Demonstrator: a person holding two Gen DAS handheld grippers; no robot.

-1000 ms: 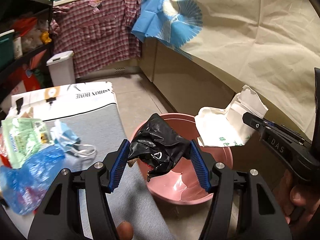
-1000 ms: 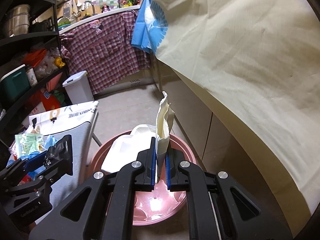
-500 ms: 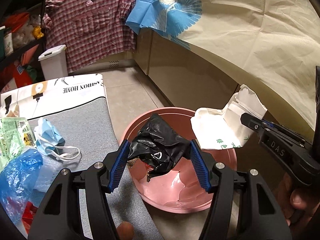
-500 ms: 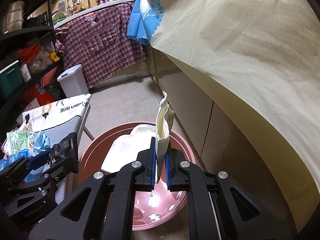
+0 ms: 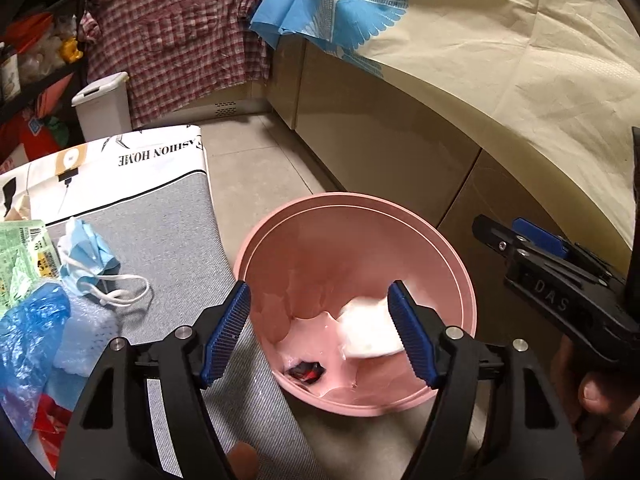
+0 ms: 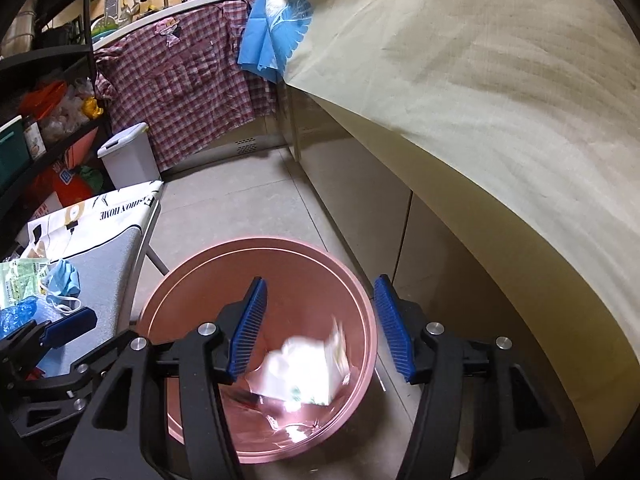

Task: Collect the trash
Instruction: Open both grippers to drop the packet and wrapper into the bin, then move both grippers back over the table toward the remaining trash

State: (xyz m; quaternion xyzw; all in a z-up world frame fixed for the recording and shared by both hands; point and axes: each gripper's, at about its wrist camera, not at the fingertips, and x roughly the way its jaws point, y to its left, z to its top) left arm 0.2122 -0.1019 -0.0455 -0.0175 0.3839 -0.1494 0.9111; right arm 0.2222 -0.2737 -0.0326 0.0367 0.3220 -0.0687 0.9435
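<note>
A pink plastic basin (image 5: 360, 216) (image 6: 352, 280) stands on the tiled floor beside a low table. Inside it lie a white paper bag (image 5: 366, 330) (image 6: 300, 370), blurred in the right wrist view, and a dark wrapper (image 5: 306, 371) at the bottom. My left gripper (image 5: 320, 334) hovers over the basin's near rim, jaws opening, nothing between them. My right gripper (image 6: 318, 330) (image 5: 516, 236) hangs above the basin, jaws opening and empty. On the table remain a blue face mask (image 5: 90, 256) (image 6: 64, 276), a blue plastic bag (image 5: 28, 344) and green packaging (image 5: 20, 256).
The grey-topped table (image 5: 160, 216) (image 6: 104, 256) sits left of the basin. Cabinets draped in cream cloth (image 5: 500, 60) (image 6: 480, 100) run along the right. A white lidded bin (image 5: 104, 106) (image 6: 128, 152) and shelves stand at the back left. Tiled floor (image 6: 232, 200) lies open behind the basin.
Both grippers let go: the black wrapper left the left jaws and the white paper bag left the right jaws, and both now lie in the pink basin. Both jaws stand wider.
</note>
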